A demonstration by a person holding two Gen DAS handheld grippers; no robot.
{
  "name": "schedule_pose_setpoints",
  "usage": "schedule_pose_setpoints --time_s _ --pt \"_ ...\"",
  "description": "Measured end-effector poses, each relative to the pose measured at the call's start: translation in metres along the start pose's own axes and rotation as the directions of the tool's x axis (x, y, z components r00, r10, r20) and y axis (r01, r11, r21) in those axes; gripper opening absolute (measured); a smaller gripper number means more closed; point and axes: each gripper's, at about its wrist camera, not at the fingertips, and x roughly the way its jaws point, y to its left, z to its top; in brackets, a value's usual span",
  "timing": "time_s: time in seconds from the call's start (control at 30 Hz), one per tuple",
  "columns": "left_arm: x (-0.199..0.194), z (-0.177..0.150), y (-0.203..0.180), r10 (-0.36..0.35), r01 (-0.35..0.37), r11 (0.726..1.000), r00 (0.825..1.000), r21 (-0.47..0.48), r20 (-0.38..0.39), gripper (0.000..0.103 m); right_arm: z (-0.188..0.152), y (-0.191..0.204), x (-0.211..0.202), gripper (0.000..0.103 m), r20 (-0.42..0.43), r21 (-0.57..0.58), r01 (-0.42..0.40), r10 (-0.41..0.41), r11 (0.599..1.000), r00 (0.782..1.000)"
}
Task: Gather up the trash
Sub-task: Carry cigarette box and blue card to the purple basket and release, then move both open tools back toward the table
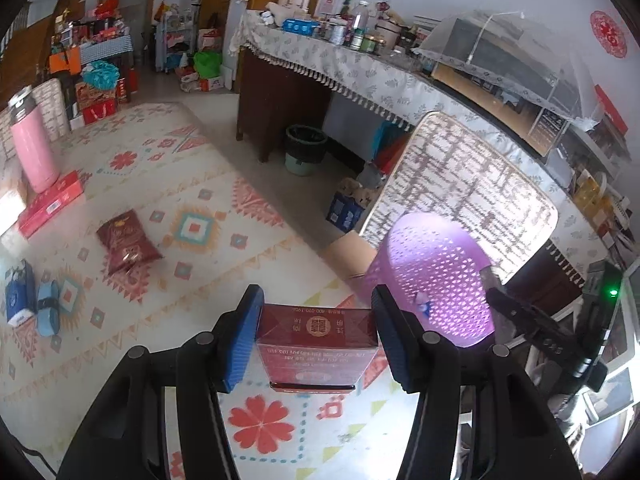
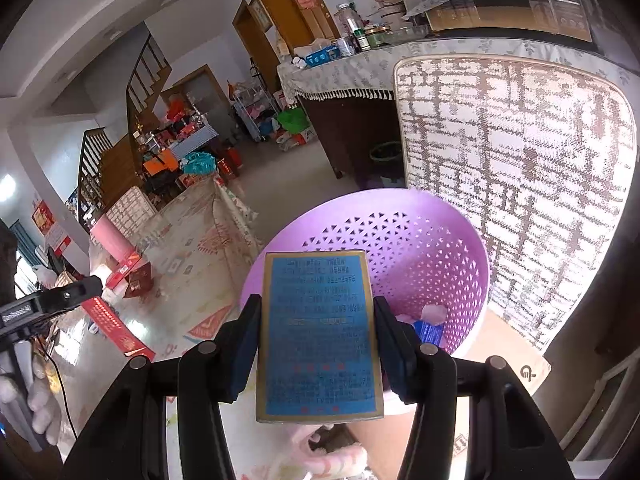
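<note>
The patterned tabletop [image 1: 208, 184] fills the left and centre of the left wrist view, with a maroon snack bag [image 1: 128, 246] at mid-left and small blue packs [image 1: 28, 300] at the far left not yet collected. The lilac perforated basket [image 2: 420, 248] sits at the centre of the right wrist view, a few scraps in its bottom. The right tool [image 2: 318, 344] is clamped on a blue box [image 2: 318, 336], pads on its two long edges, held low in the frame just in front of the basket's near rim. The left tool [image 1: 318, 340] grips a red box [image 1: 318, 350] the same way, at bottom centre, with the basket to its right. Both look like light, stiff cardboard cartons with glossy faces, likely slippery; gripping across the narrow sides suits them, though hard squeezing could crush an empty one.
</note>
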Motion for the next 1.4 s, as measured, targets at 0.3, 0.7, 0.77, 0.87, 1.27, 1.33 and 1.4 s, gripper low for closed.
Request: schedule_pose_setpoints --time_s 0.3,0.7,0.77,0.87,1.27,1.33,1.4 --pt "0.025 0.04 -0.068 -0.114 0.113 0.989 0.994 0.1 0.001 0.055 0.015 -0.015 0.001 0.059 0.033 0.024 0.036 -0.037 0.999 0.999" --pt "0.089 0.06 -0.116 -0.212 0.22 0.968 0.974 0.117 -0.079 0.07 0.024 -0.036 0.015 0.066 0.017 0.069 0.098 -0.099 0.993 0.995" --pt "0.088 0.052 -0.112 -0.196 0.206 0.97 0.977 0.128 -0.09 0.072 0.022 -0.036 0.012 0.068 0.028 0.07 0.096 -0.098 0.993 0.995" --pt "0.079 0.042 -0.102 -0.17 0.18 0.975 0.981 0.126 -0.088 0.072 0.02 -0.031 0.01 0.068 0.03 0.058 0.095 -0.097 0.994 0.995" --pt "0.039 0.005 -0.051 -0.085 0.089 0.995 0.994 0.053 -0.072 0.072 0.004 0.007 0.015 0.068 -0.006 0.011 0.045 -0.045 0.999 0.999" --pt "0.031 0.0 -0.043 -0.075 0.078 0.996 0.995 0.04 -0.063 0.072 0.001 0.014 0.013 0.068 -0.01 0.003 0.04 -0.04 0.999 0.999" --pt "0.021 -0.005 -0.033 -0.066 0.068 0.997 0.996 0.024 -0.053 0.072 -0.002 0.024 0.011 0.068 -0.011 -0.01 0.039 -0.039 0.999 0.999"
